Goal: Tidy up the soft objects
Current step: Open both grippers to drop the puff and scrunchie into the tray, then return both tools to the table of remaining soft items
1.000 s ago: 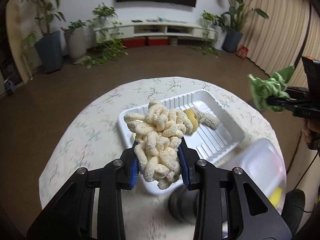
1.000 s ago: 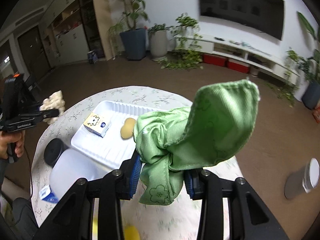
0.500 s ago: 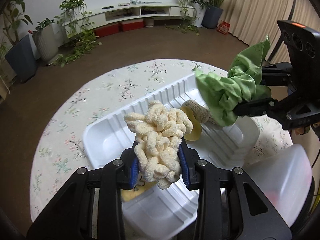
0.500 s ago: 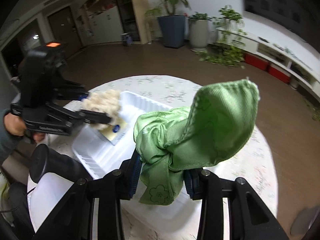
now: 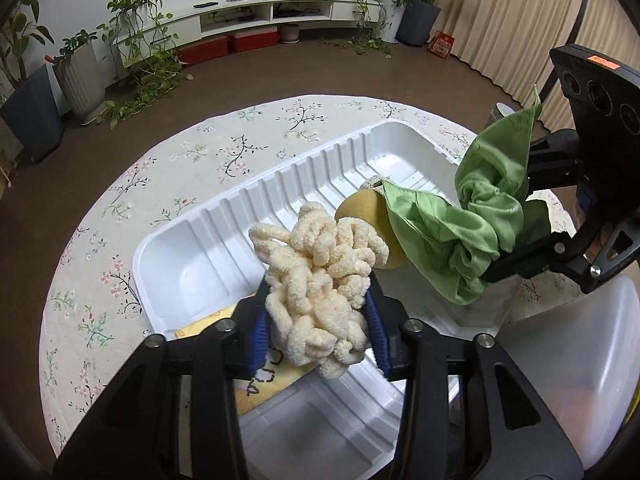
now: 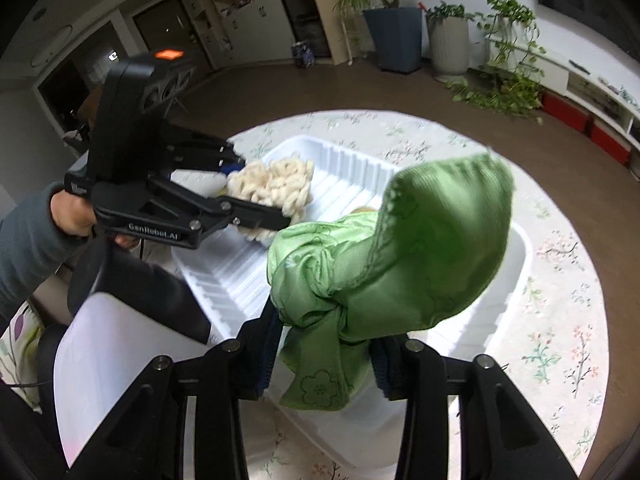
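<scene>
My left gripper (image 5: 318, 330) is shut on a cream chenille cloth (image 5: 320, 280) and holds it over the near part of the white ribbed tray (image 5: 192, 268). It also shows in the right wrist view (image 6: 276, 186). My right gripper (image 6: 324, 354) is shut on a green cloth (image 6: 392, 256) above the tray's (image 6: 348, 168) right end; from the left wrist view the cloth (image 5: 476, 224) drapes onto a yellow sponge (image 5: 364, 212) in the tray.
The tray sits on a round table with a floral cloth (image 5: 120, 200). A translucent white lid (image 5: 576, 368) and a dark cylinder (image 6: 140, 280) lie at the table's near side. A small yellow carton (image 5: 244, 384) lies in the tray under my left gripper.
Both grippers have moved in over the tray and lower, each still holding its cloth. The green cloth now hangs onto the sponge.
</scene>
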